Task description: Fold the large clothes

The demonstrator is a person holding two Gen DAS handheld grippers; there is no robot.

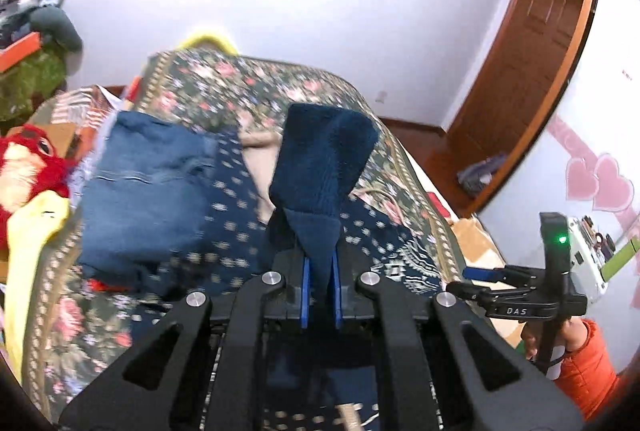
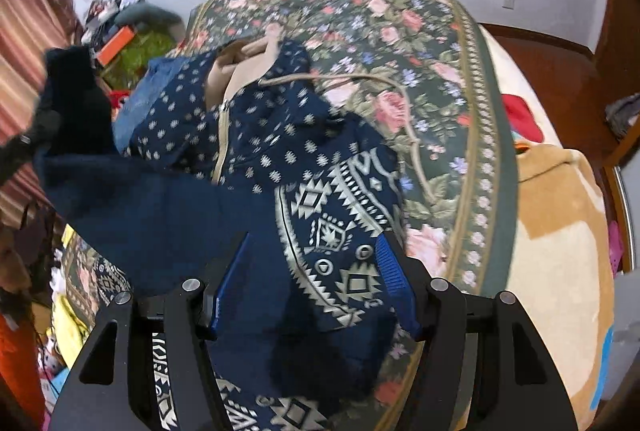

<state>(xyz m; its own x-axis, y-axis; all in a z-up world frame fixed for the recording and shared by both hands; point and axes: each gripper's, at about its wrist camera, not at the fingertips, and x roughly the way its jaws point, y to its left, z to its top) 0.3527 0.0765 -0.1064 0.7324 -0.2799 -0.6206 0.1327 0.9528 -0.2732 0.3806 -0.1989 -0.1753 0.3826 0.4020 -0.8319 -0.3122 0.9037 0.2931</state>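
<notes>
A navy hoodie (image 2: 260, 159) with white dots, a tribal-print band and a beige zip lies on the floral bedspread (image 2: 380, 11). My left gripper (image 1: 320, 271) is shut on the hoodie's dark ribbed sleeve cuff (image 1: 324, 159), which stands up from the blue pads. In the right wrist view that raised sleeve (image 2: 72, 91) shows at the far left. My right gripper (image 2: 312, 271) hangs open over the patterned band, pads apart, and the cloth lies below them. In the left wrist view the right gripper (image 1: 476, 281) sits at the bed's right edge, held by a hand in an orange sleeve (image 1: 584, 363).
Folded blue jeans (image 1: 148, 191) lie on the hoodie's left side. A red plush toy (image 1: 24, 167) and yellow cloth (image 1: 32, 231) sit at the bed's left. A beige blanket (image 2: 560, 231) covers the right side. A brown door (image 1: 532, 51) stands at the far right.
</notes>
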